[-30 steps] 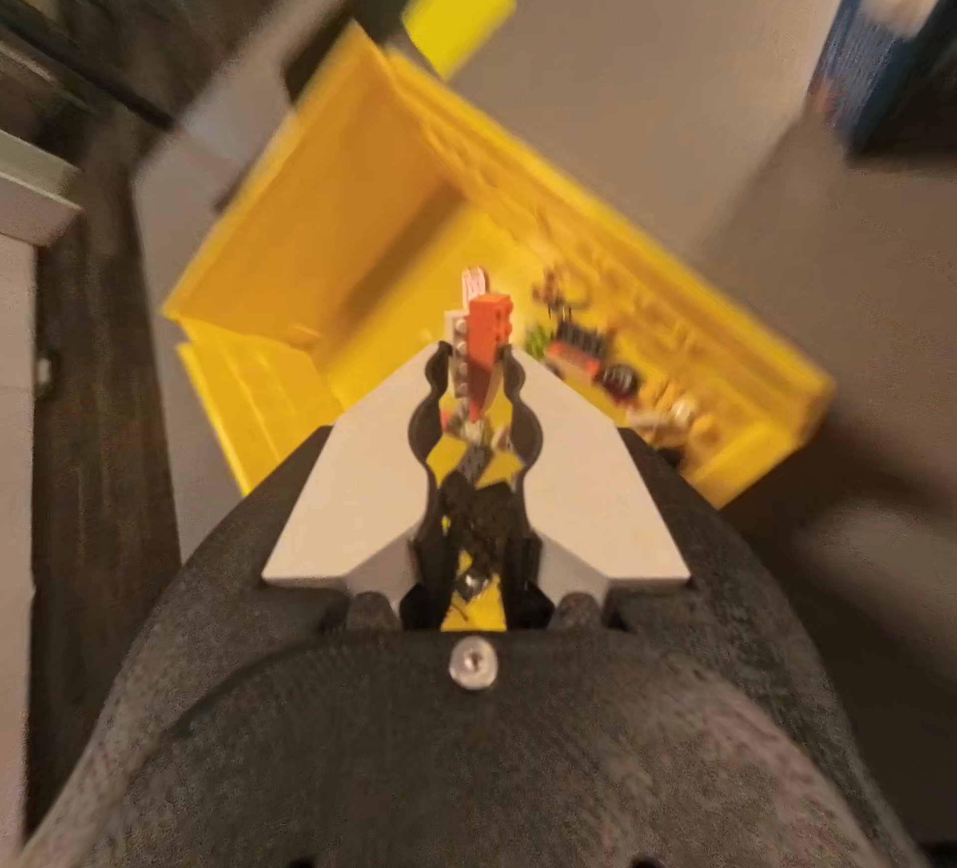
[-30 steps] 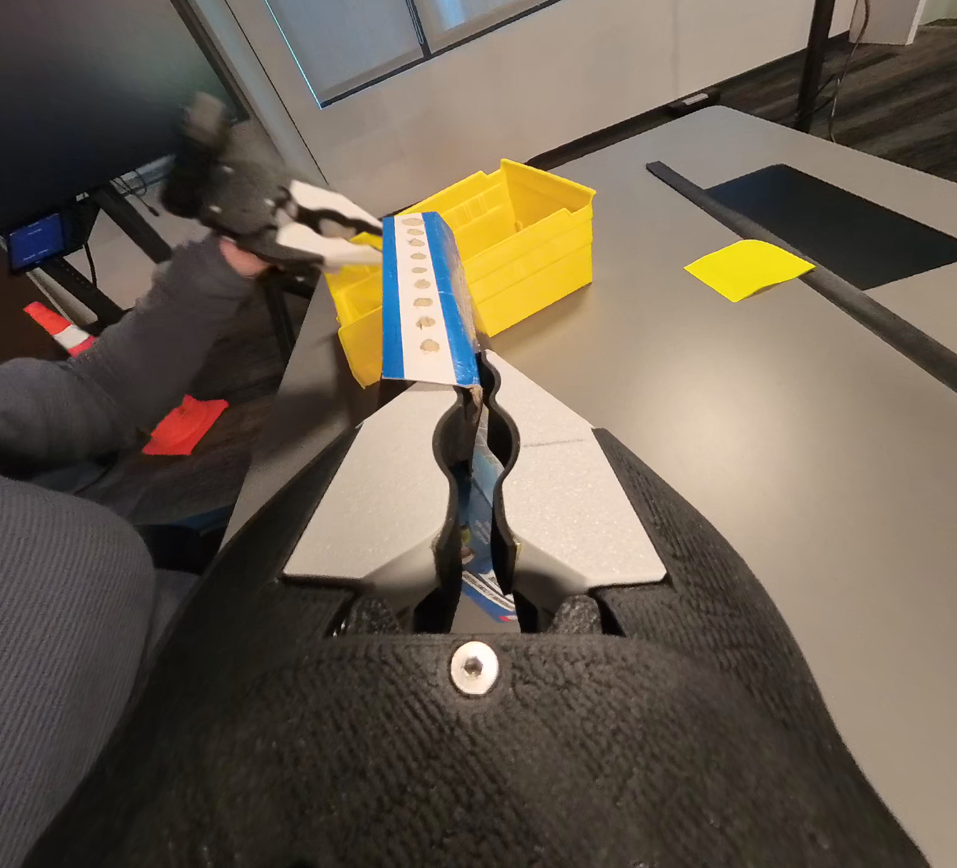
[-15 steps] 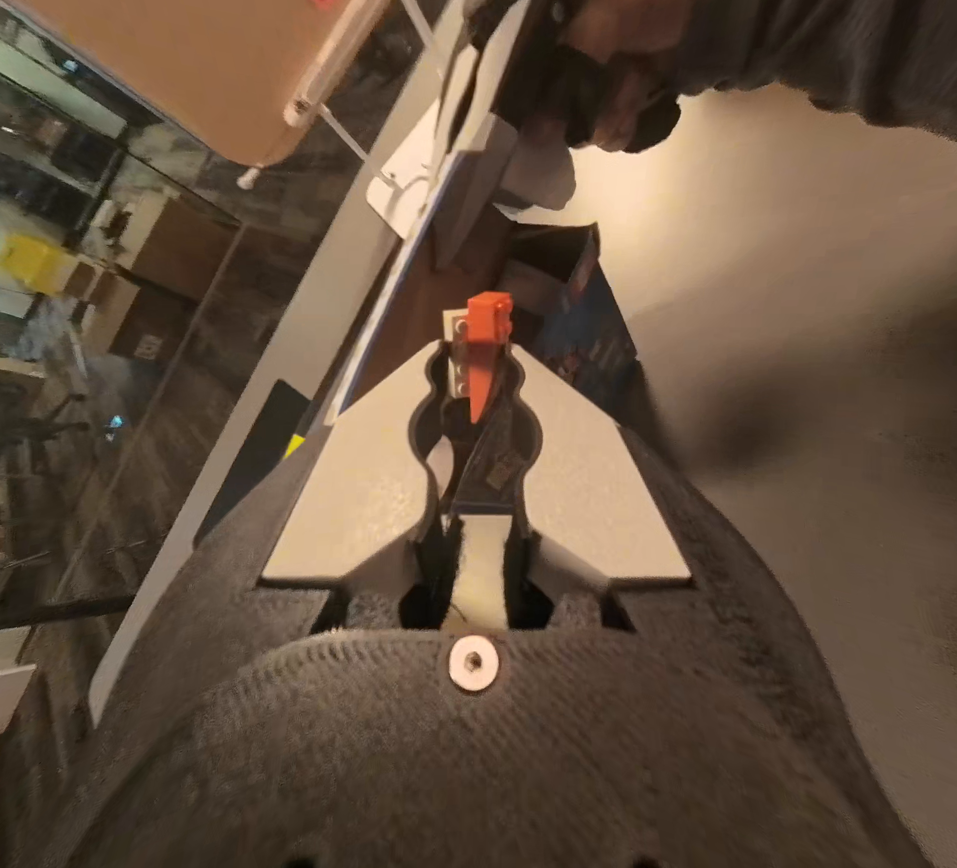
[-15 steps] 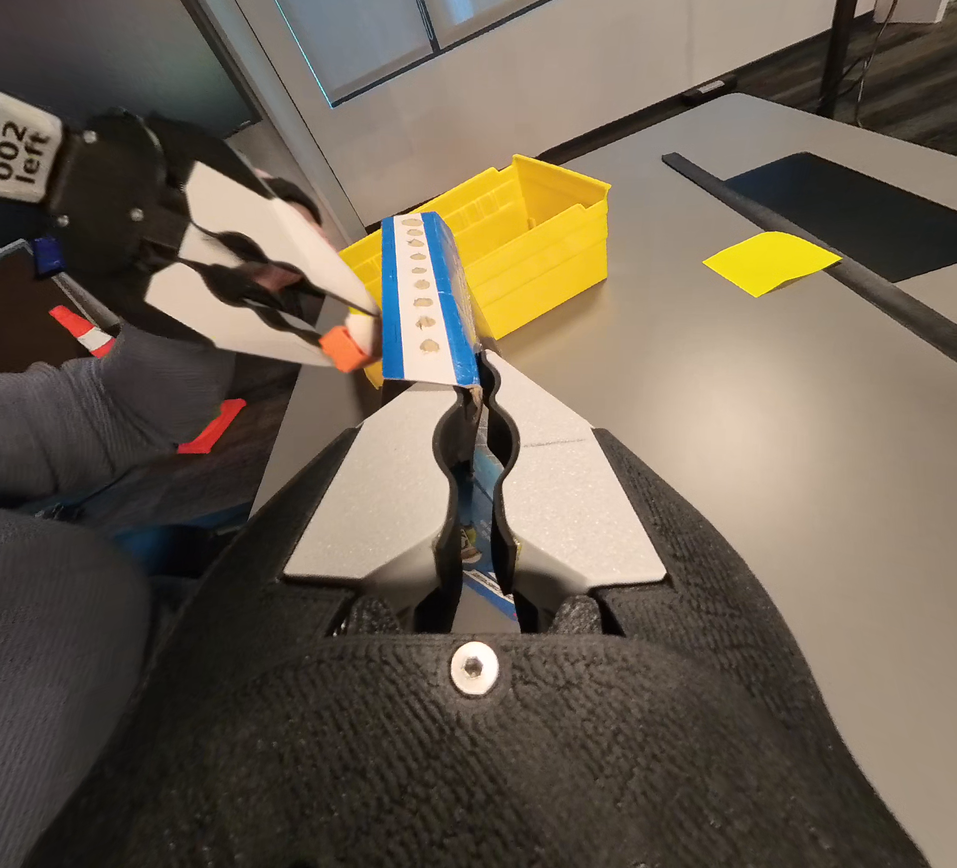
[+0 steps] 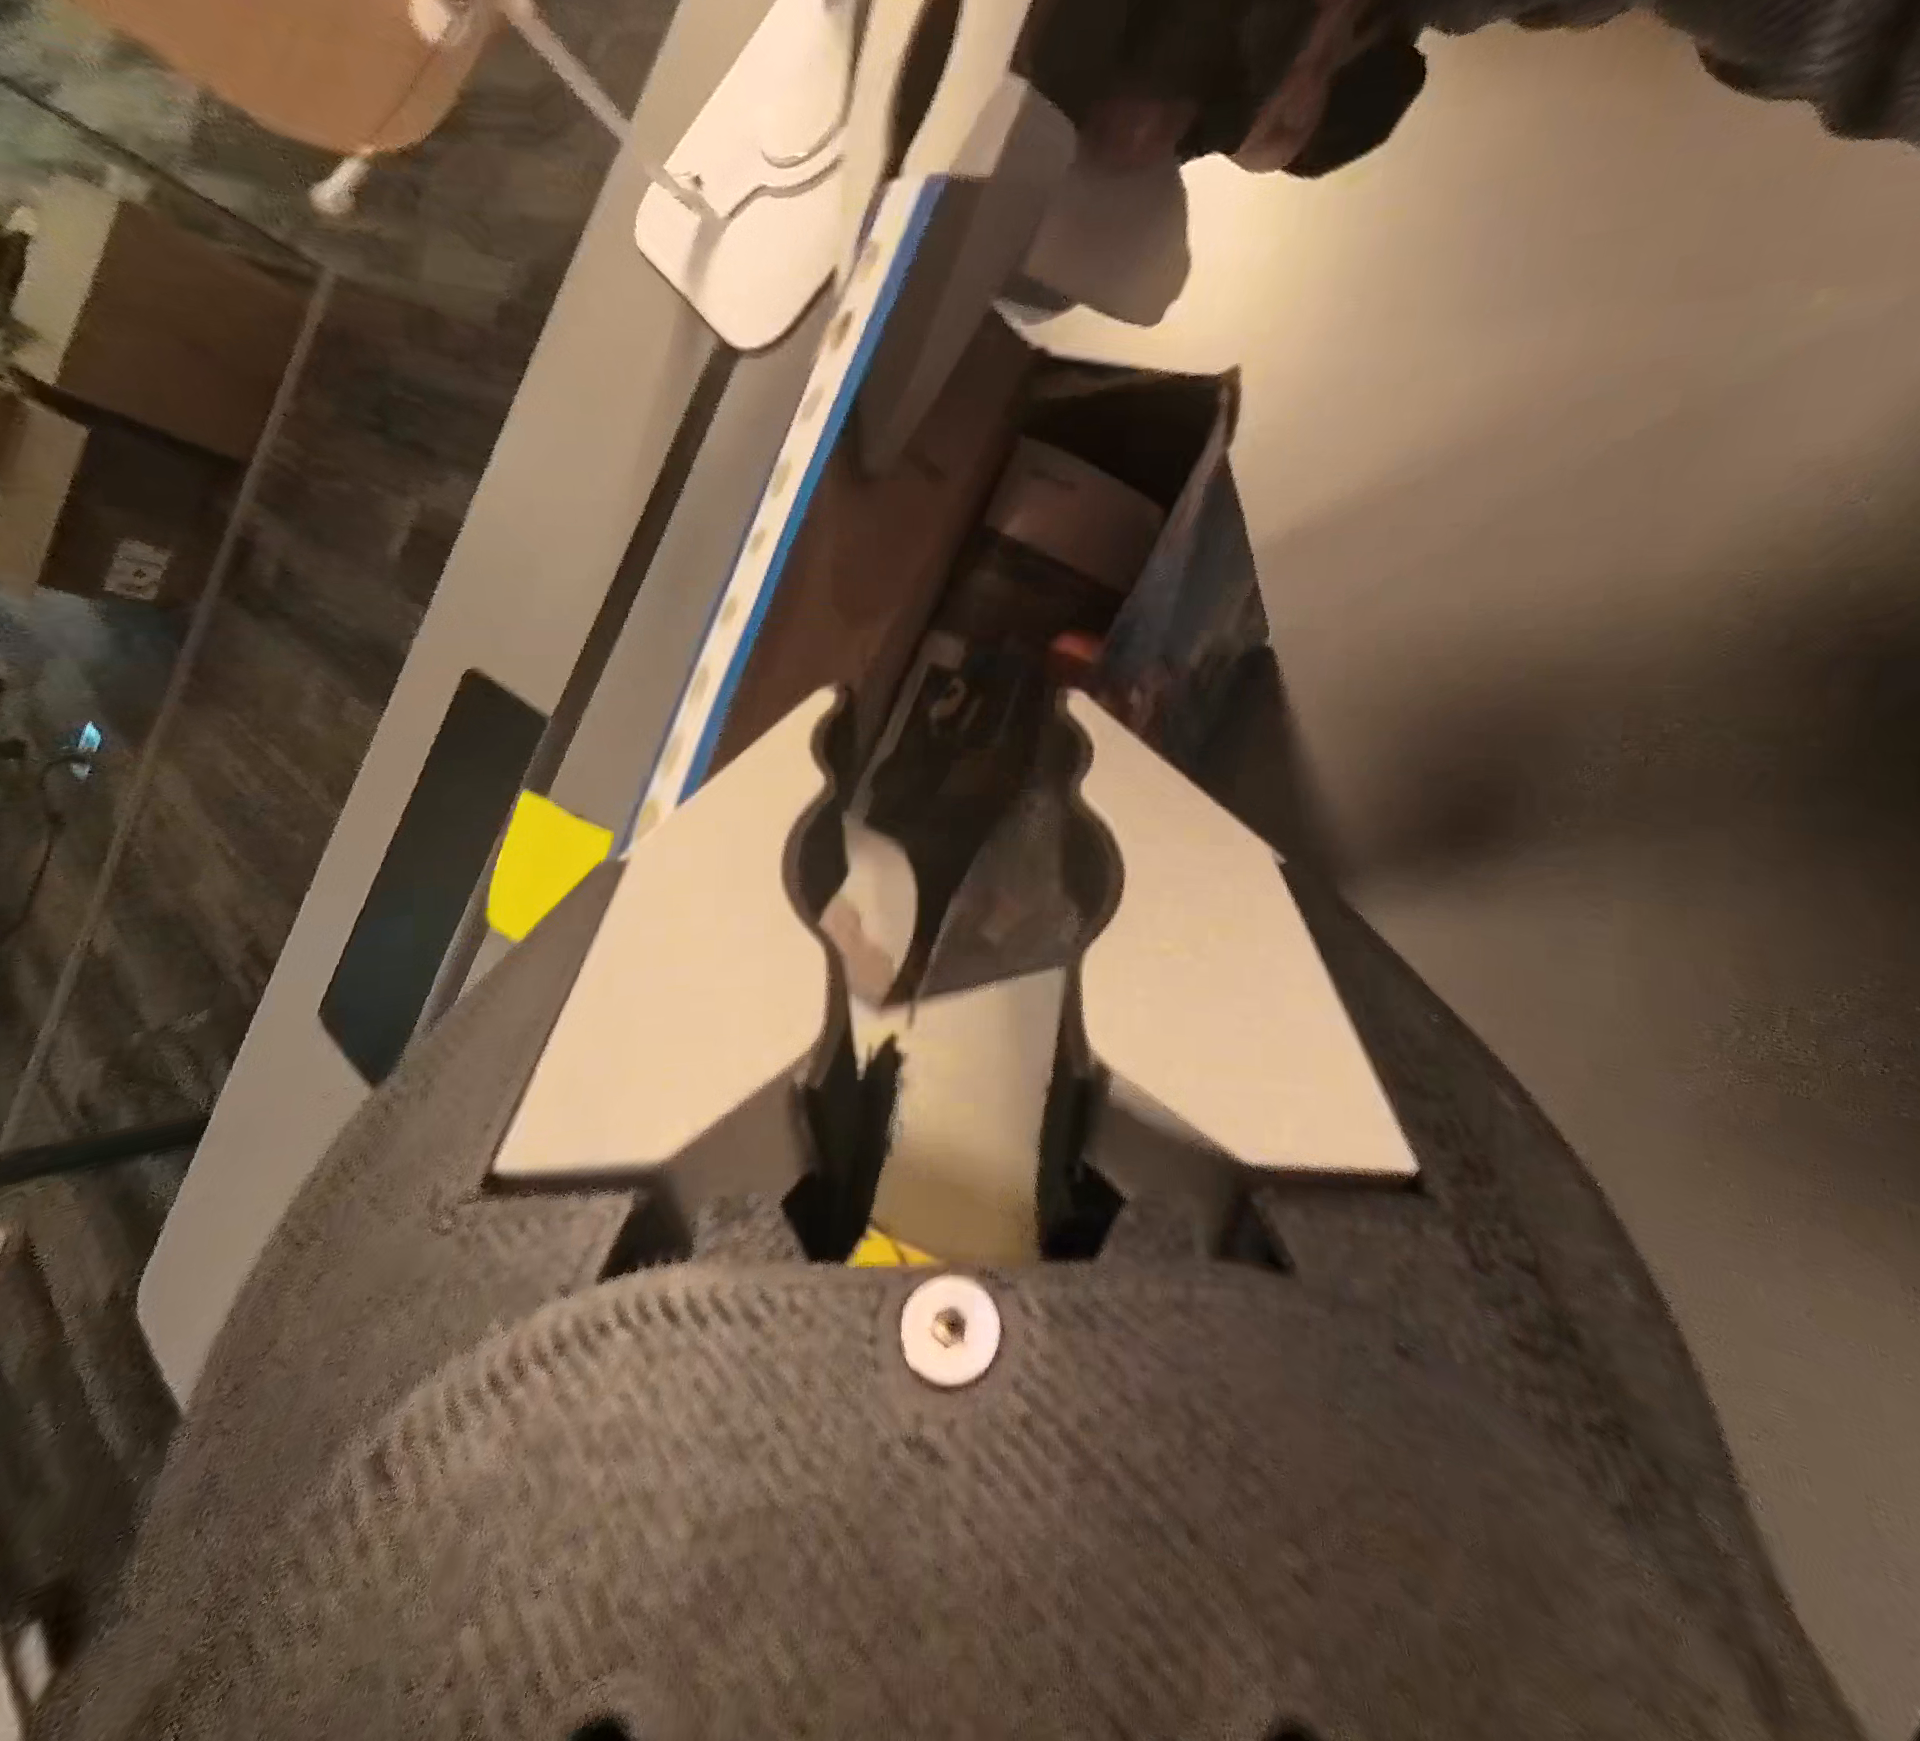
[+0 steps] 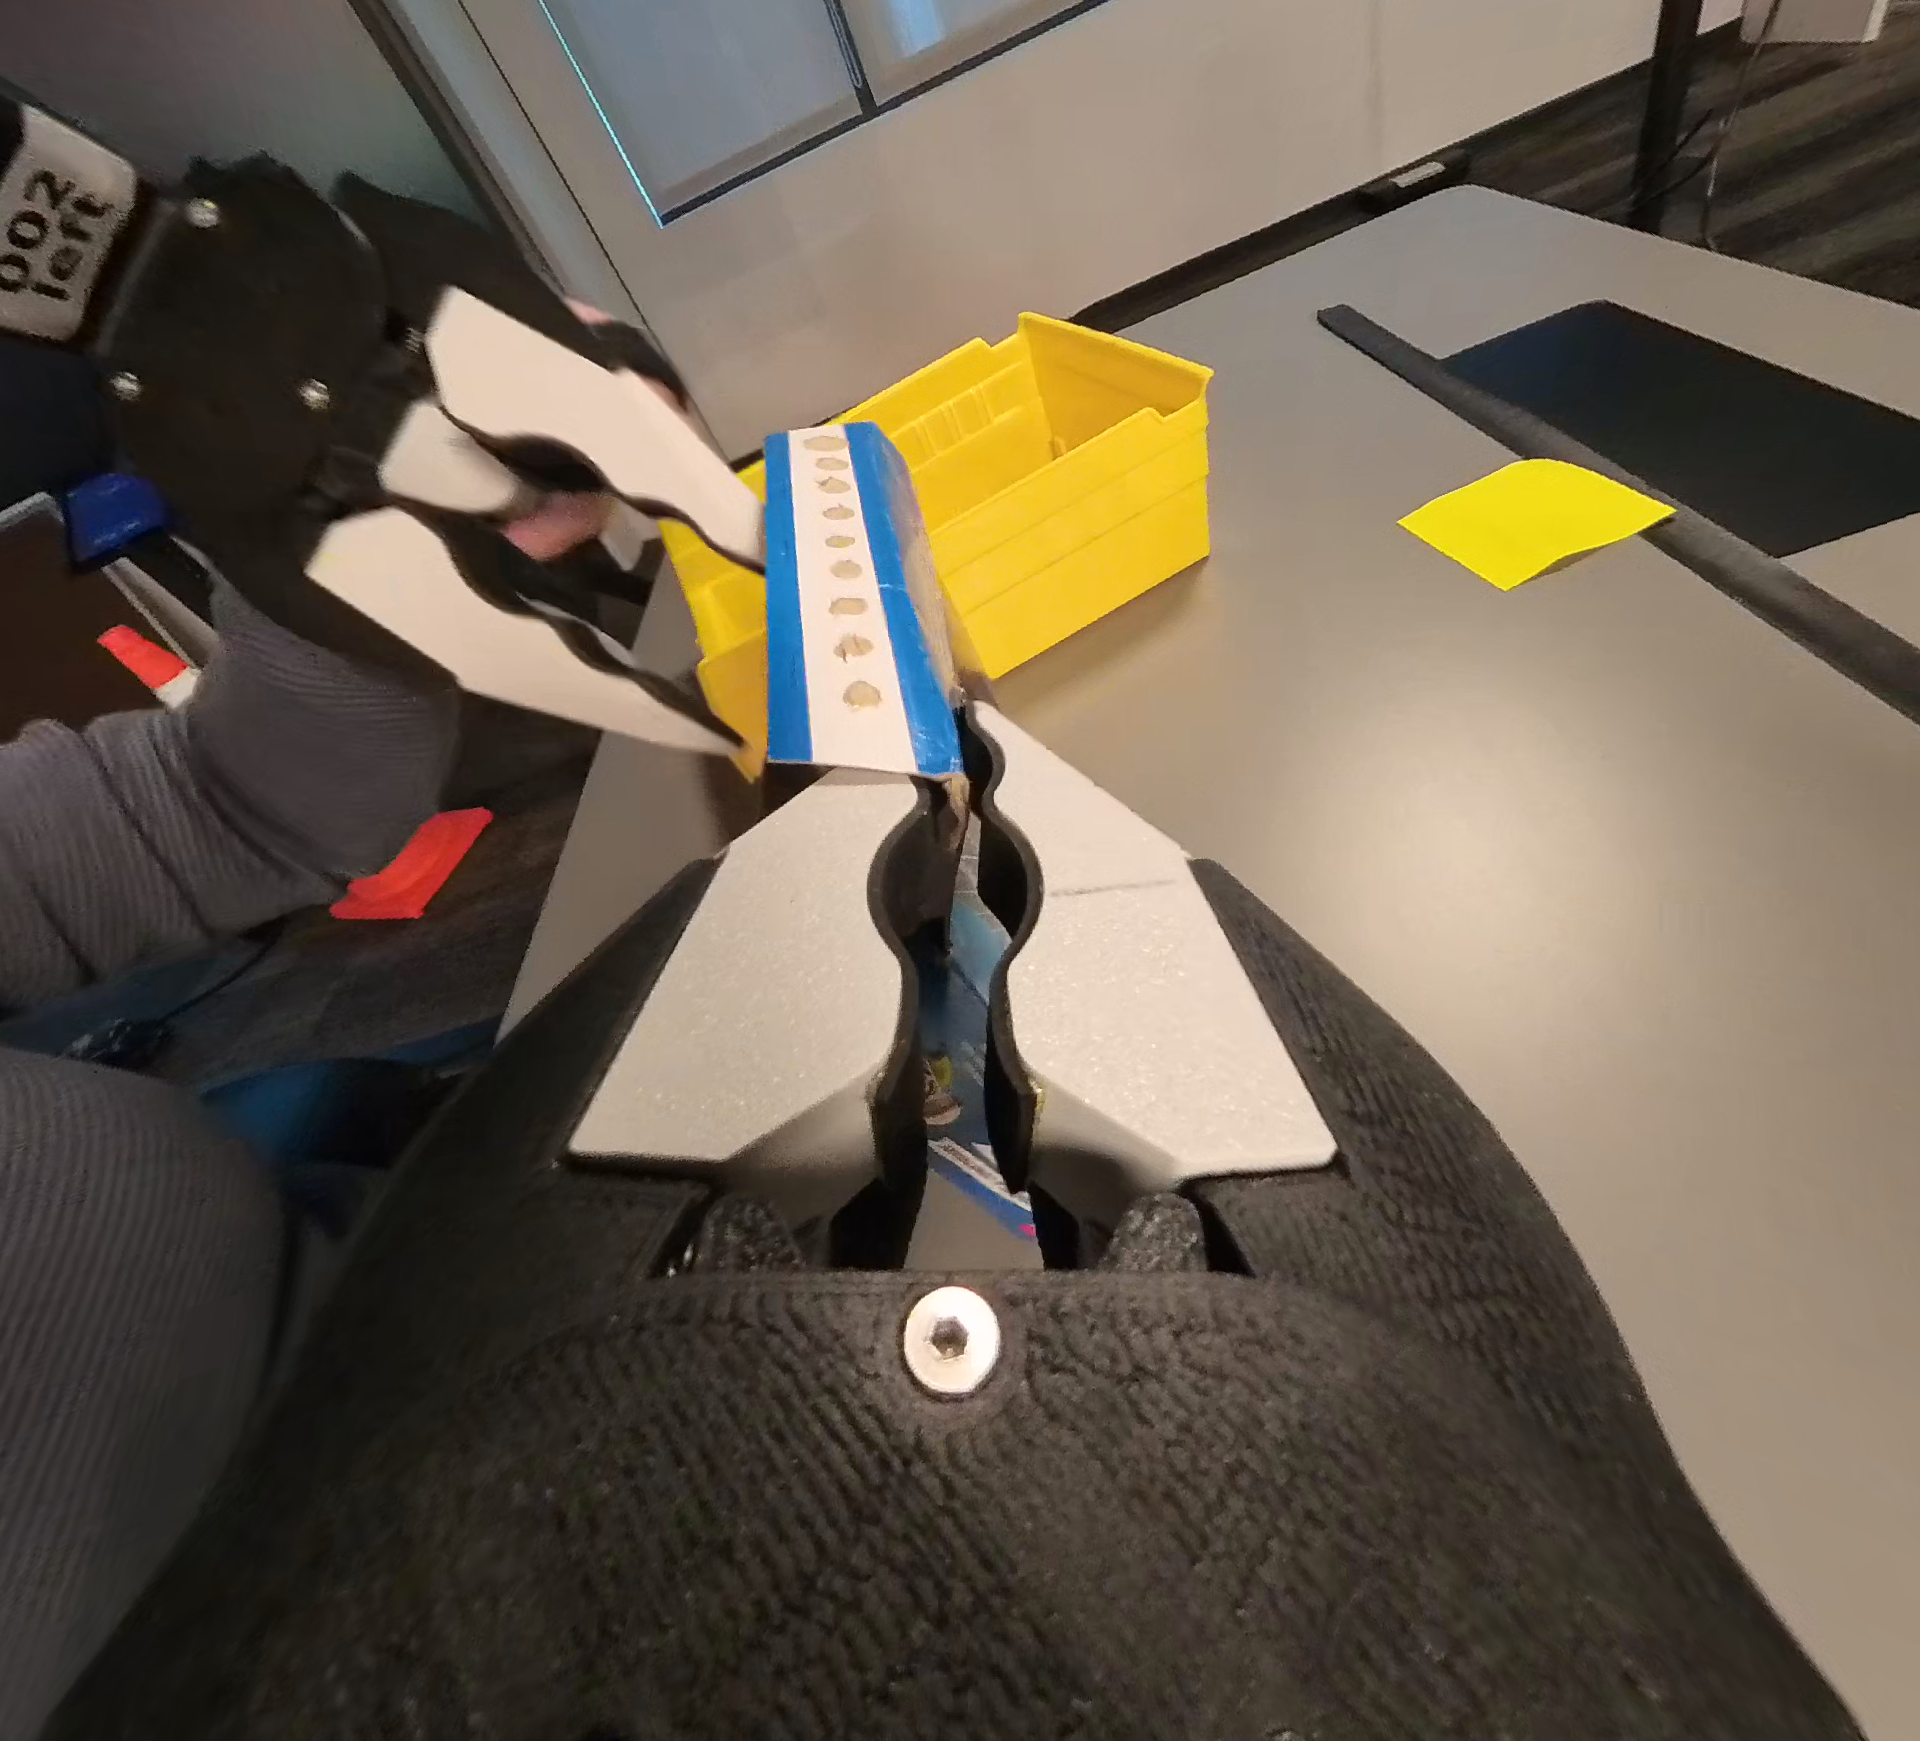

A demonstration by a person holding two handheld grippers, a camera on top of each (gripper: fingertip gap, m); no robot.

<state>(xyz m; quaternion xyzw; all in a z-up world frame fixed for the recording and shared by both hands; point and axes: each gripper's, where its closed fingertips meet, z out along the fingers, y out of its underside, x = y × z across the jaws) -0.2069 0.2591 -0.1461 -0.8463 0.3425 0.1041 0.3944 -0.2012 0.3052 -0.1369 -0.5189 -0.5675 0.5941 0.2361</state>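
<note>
Where the left wrist view looks down its own fingers, the left gripper [image 5: 951,735] stands released, nothing between the pads, fingertips at the open mouth of a blue-printed carton [image 5: 1195,569]. Carton interior lies straight ahead and just beyond the tips, brown inside, with small dark pieces and one red-orange piece [image 5: 1075,649] visible within, too blurred to identify. Carton's long flap [image 5: 800,486], white with blue edges, runs from near left to far centre. At the far end a hand [image 5: 1278,60] carries the other gripper. Yellow note [image 5: 540,860] on the surface at left.

Right wrist view: right gripper [image 6: 961,756] is clenched on the carton's edge [image 6: 951,818], both pads pressing the thin cardboard; flap [image 6: 847,590] extends away from the fingers. Left gripper [image 6: 743,652] sits at left, fingers spread, tips just beside the flap, nearer the opening. Yellow bin [image 6: 1081,486] behind on the grey surface [image 6: 1455,860]; yellow note [image 6: 1532,517] at far right.
</note>
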